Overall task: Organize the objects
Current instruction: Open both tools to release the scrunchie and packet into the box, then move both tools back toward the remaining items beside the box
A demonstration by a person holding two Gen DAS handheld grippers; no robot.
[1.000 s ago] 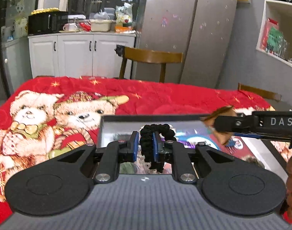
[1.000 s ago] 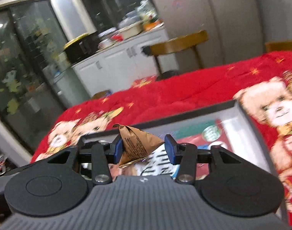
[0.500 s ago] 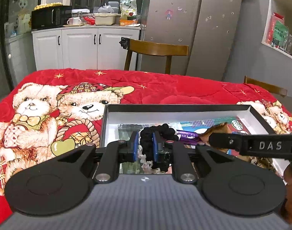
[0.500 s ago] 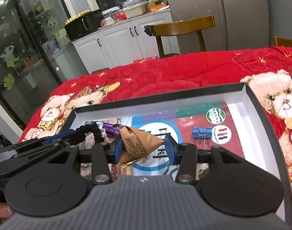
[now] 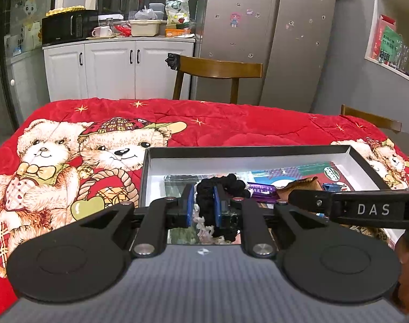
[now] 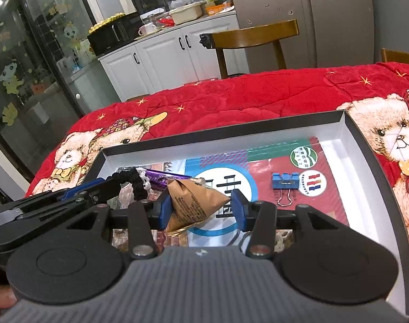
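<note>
My left gripper [image 5: 201, 207] has its jaws closed on a black braided cord [image 5: 226, 185], which loops up and back over the left part of the shallow box [image 5: 247, 151]. My right gripper [image 6: 201, 206] has its jaws pinched on a brown triangular packet [image 6: 195, 202], held above the box floor just beside the cord; in the left wrist view that gripper crosses in from the right with the packet [image 5: 302, 187] at its tip.

The box sits on the surface, which is covered by a red teddy-bear blanket [image 5: 70, 145]. Inside it, a purple wrapped bar [image 6: 161, 176] lies between the cord and the packet, and a blue binder clip [image 6: 285, 184] lies well to the right on a printed red and blue sheet [image 6: 258, 167] lining the floor. A wooden chair [image 5: 217, 70] stands beyond the far edge.
</note>
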